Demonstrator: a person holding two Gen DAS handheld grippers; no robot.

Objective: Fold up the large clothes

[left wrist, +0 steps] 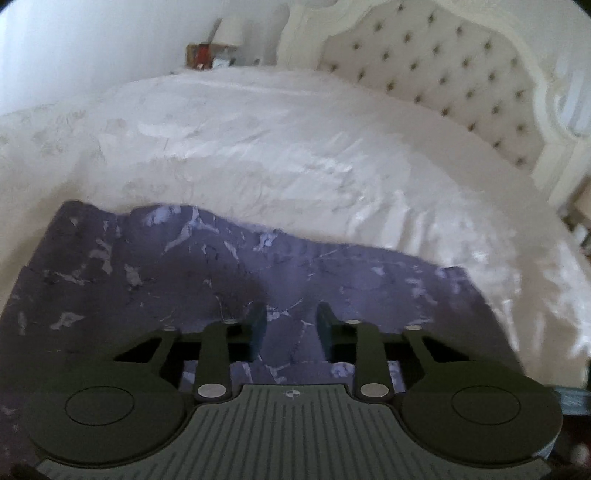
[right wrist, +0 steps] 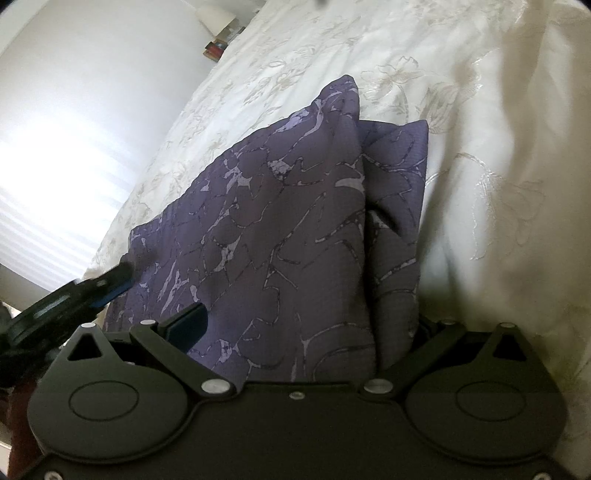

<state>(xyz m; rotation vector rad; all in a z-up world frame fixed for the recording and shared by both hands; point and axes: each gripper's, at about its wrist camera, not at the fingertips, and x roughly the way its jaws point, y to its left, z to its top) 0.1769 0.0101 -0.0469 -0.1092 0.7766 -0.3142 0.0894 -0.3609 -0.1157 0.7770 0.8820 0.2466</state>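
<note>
We see a purple cloth (left wrist: 207,280) with a pale marbled print lying on a white bedspread (left wrist: 295,147); in the left wrist view it covers the near part of the bed, its far edge running wavy from left to right, and the picture is blurred. Our left gripper (left wrist: 291,325) hangs over the cloth near its near edge; its two fingers (left wrist: 256,325) stand a narrow gap apart with printed cloth showing between them, and we cannot tell whether they pinch a fold of it or only hover above it. Far right stands a tufted headboard (left wrist: 443,81); far left, beside the bed, a lamp (left wrist: 229,29) and a small box (left wrist: 203,55) sit against the wall.

In the right wrist view the cloth (right wrist: 288,229) rises from the near edge to a peak, with a second layer folded behind it on the right; the bedspread (right wrist: 480,184) with its faint flower pattern lies around it. Our right gripper (right wrist: 303,328) has its jaws spread wide; the left finger (right wrist: 188,321) lies against the cloth's near left part, the right finger is hidden behind the cloth, and the cloth bunches between them; whether the pads press on it we cannot tell. The left gripper (right wrist: 122,275) shows at near left, its tip at the cloth's left corner.
</note>
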